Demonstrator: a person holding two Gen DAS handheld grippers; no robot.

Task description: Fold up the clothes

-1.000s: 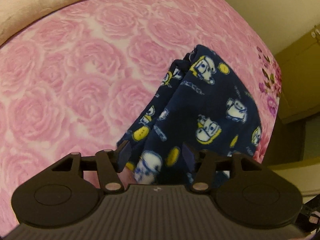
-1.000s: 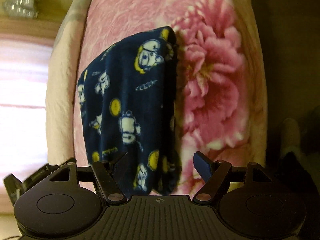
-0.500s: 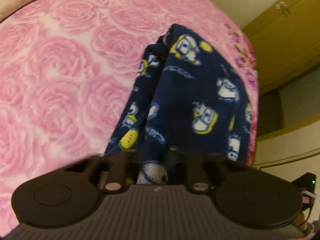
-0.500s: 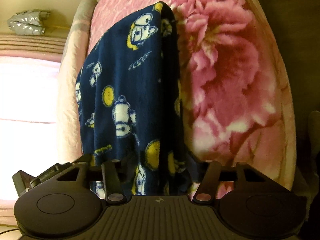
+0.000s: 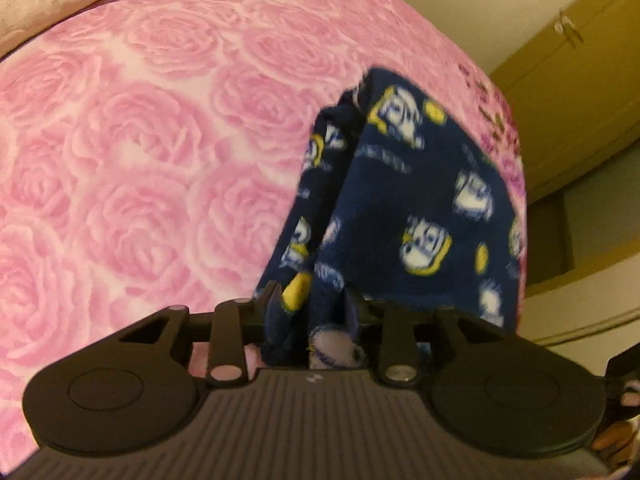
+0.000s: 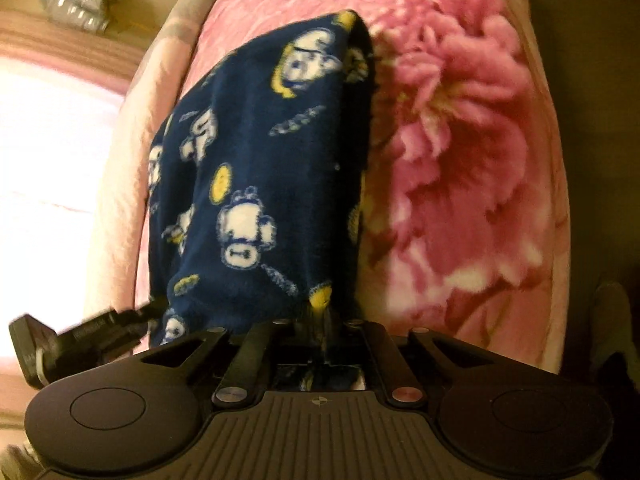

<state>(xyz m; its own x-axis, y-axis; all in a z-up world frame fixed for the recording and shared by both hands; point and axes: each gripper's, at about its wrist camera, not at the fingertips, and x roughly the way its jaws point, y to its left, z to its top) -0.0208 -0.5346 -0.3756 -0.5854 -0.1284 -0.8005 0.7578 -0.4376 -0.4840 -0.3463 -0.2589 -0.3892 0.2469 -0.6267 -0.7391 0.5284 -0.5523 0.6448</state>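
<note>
1. Fleece (image 5: 404, 208), navy with white and yellow cartoon figures, hangs in folds from the centre of the left wrist view down to the bottom middle, over the bed.
2. In the right wrist view the fleece (image 6: 260, 184) fills the centre and runs down to the bottom middle, its far end lying on the blanket.
3. Left gripper (image 5: 312, 312) pinches a bunched edge of the fleece between its fingers.
4. Right gripper (image 6: 320, 328) is closed on another edge, with cloth caught between its fingers.
5. Blanket (image 5: 140, 140), pink with a rose pattern, covers the left and upper part of the left view.
6. In the right view the blanket (image 6: 460, 160) shows a large pink flower right of the fleece.
7. A yellowish cabinet (image 5: 576, 60) stands at the upper right of the left view.
</note>
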